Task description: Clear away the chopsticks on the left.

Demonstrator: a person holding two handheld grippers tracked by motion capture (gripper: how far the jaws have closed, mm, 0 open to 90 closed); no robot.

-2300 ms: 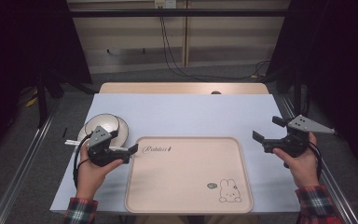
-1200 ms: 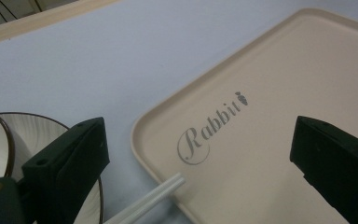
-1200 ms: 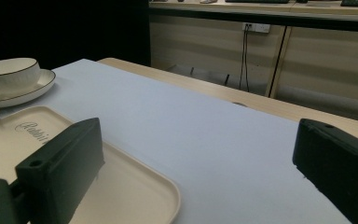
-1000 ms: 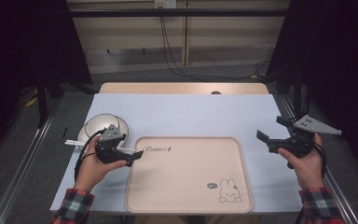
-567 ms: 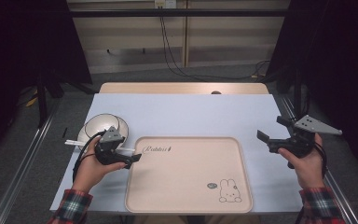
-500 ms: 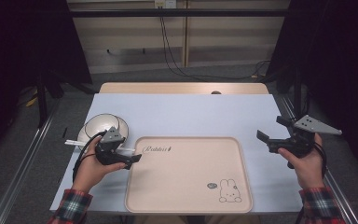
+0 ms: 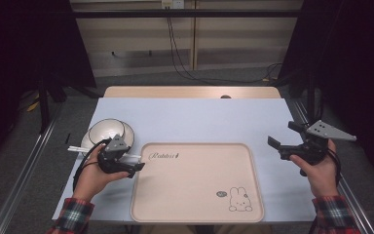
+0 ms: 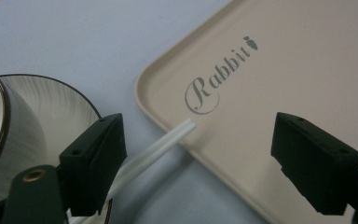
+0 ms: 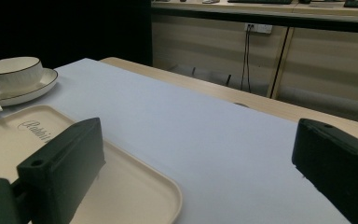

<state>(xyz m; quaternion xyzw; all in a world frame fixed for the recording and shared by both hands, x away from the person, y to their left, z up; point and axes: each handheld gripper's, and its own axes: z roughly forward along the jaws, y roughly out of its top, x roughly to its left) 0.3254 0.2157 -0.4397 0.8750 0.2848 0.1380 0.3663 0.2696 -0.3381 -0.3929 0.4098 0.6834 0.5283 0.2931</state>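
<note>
High view: my left gripper [image 7: 132,165] hovers at the tray's [image 7: 195,214] near-left corner, jaws wide but just closing around white chopsticks [image 8: 158,147], untouched. My right gripper [image 7: 283,141] gapes empty, far right.

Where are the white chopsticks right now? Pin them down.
In the high view the white chopsticks lie at the table's left, across the saucer under the bowl, tips touching the tray corner, between the left gripper jaws.

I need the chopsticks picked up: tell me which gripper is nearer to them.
Left. The left gripper hangs right over the white chopsticks; the right gripper hovers beyond the tray's far side.
</note>
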